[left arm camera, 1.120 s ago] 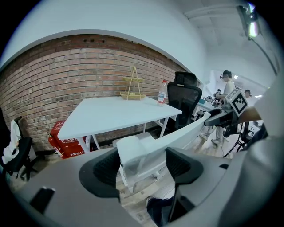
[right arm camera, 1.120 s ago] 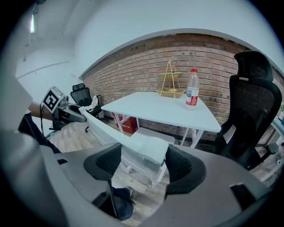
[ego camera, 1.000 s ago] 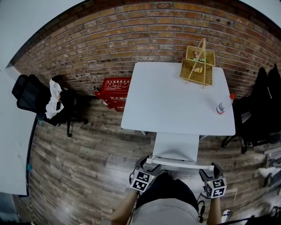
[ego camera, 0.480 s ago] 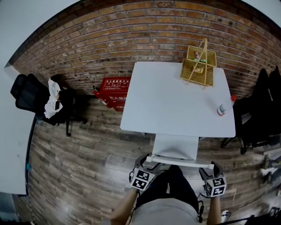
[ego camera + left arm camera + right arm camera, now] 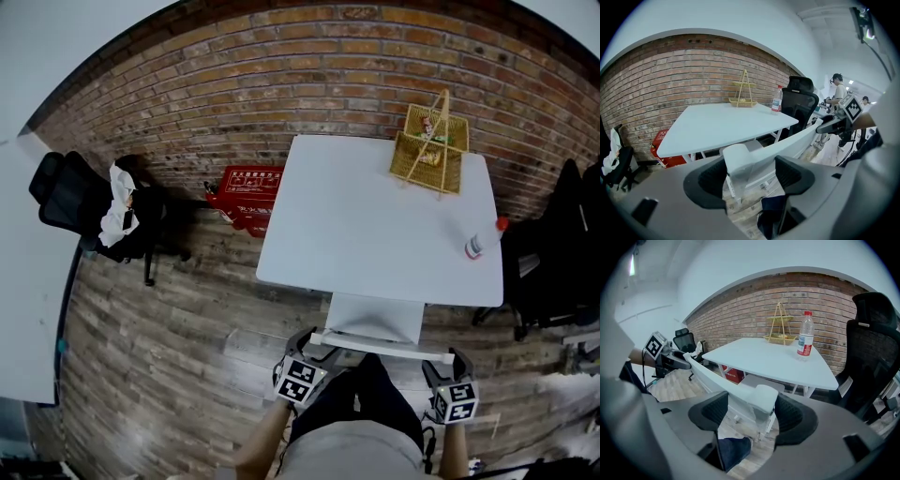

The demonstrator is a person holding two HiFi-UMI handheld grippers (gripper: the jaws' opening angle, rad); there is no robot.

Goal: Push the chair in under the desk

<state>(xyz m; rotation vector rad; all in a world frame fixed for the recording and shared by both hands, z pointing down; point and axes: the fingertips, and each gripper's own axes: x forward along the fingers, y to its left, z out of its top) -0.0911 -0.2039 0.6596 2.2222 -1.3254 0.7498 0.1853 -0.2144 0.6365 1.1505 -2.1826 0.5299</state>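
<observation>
Straddling chair [image 5: 373, 319] backrest corners: left gripper [image 5: 311, 347], right gripper [image 5: 441, 364], fingers spread apart.

Level: bright and even in all three views.
Source: overhead; a ceiling light strip [image 5: 632, 264] burns out to white.
Shadows: soft-edged, lying on the floor [image 5: 169, 347] under the tabletop [image 5: 375, 216].
Glare: a pale sheen on the floor boards in front of the tabletop.
Distortion: strong fisheye; the brick wall [image 5: 281, 84] bows into an arc, and the picture corners go black.
Focus: the left tool [image 5: 750, 176] and right tool [image 5: 752, 416] are soft close to the lens; the distance is sharper.
</observation>
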